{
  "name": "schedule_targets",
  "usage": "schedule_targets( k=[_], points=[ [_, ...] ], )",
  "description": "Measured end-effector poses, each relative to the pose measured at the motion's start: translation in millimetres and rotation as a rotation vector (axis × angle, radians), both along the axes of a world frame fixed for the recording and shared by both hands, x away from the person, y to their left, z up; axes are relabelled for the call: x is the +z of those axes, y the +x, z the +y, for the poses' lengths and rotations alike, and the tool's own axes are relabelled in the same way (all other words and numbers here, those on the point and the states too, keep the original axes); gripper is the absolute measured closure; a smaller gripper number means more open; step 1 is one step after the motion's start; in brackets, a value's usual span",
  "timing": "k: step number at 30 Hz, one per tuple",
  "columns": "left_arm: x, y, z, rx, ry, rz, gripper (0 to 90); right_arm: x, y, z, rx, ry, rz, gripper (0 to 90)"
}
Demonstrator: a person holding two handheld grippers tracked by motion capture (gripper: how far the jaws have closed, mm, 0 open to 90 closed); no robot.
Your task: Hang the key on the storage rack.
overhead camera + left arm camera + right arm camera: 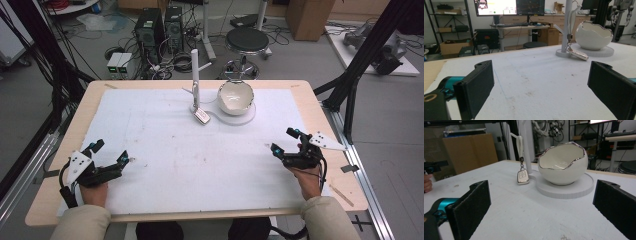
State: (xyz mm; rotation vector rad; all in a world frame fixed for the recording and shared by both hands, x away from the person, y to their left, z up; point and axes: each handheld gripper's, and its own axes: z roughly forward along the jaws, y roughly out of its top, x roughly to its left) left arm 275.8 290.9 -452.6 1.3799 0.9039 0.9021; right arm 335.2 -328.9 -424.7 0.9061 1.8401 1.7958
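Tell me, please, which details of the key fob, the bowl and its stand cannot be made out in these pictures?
- Key fob: its button markings are too small and blurred in the right gripper view; in the high view it is tiny.
- Bowl: the bottom of the inside is hidden by its own front wall in both gripper views.
- White post: its top is cut off by the upper edge in both gripper views.
- Round base: the part behind the bowl is hidden.

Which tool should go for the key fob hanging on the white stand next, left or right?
Right, probably. The right tool is open and faces the key fob head-on, hanging free beside the bowl. The left tool, also open, sees it off to one side.
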Motion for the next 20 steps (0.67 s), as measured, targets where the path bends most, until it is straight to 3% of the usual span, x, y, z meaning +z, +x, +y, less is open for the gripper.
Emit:
schedule_targets(
  k=[7,9,11,16,20],
  points=[
    [-0.2,-0.5,0.2,-0.001,0.001,-0.006,7.2,-19.3,-9.7,-4.7,-0.047,0.02,-0.045,0.5],
    [-0.2,-0.4,0.3,-0.001,-0.003,-0.004,7.2,-25.2,-11.2,-5.0,-0.055,0.02,-0.04,0.5],
    [-0.1,-0.3,0.3,-0.001,-0.001,-0.003,7.2,-25.5,-12.3,-5.9,-0.058,0.029,-0.058,0.5],
    [-0.1,0.0,0.2,-0.001,-0.003,-0.001,7.2,-27.1,-10.8,-8.2,-0.06,0.047,-0.045,0.5],
    [-0.3,-1.0,0.4,-0.001,-0.001,-0.009,7.3,-26.8,-12.2,-4.0,-0.063,0.003,-0.059,0.5]
  ],
)
